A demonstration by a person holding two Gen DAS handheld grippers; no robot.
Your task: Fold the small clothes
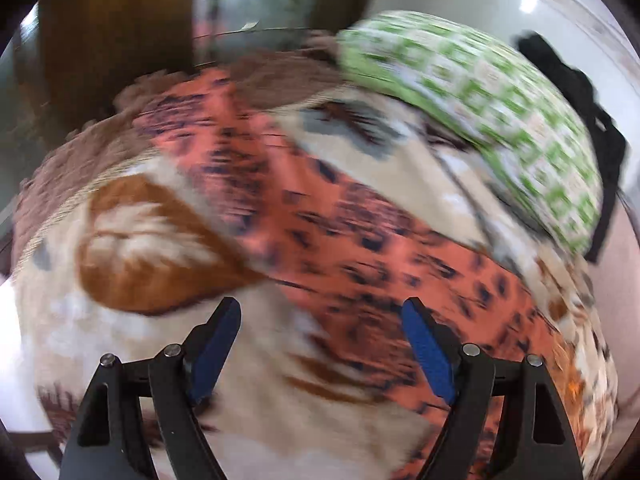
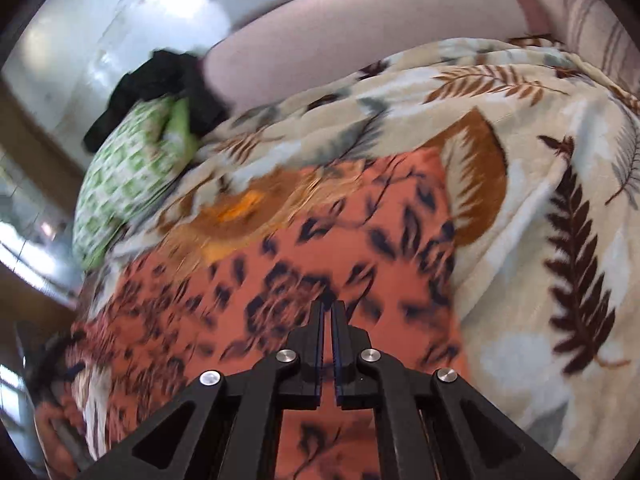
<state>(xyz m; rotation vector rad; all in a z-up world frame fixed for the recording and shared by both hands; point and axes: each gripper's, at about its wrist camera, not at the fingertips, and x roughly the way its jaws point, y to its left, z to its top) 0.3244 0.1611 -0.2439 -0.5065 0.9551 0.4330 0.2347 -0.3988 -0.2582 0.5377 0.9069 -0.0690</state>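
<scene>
An orange garment with dark leaf print [image 1: 360,240] lies spread on a cream leaf-patterned blanket [image 1: 120,340]. In the left wrist view it runs diagonally from upper left to lower right. My left gripper [image 1: 320,312] is open and empty, hovering above the garment's near edge. In the right wrist view the garment [image 2: 280,272] fills the lower middle. My right gripper [image 2: 328,304] has its jaws almost closed just over the garment; I cannot see cloth between them. Both views are motion-blurred.
A green-and-white patterned pillow [image 1: 500,112] [image 2: 132,176] lies at the blanket's far side, with a black cloth [image 1: 580,120] [image 2: 160,80] behind it. The blanket [image 2: 540,200] covers a bed with a pink sheet [image 2: 360,40]. Wooden furniture [image 1: 112,40] stands beyond.
</scene>
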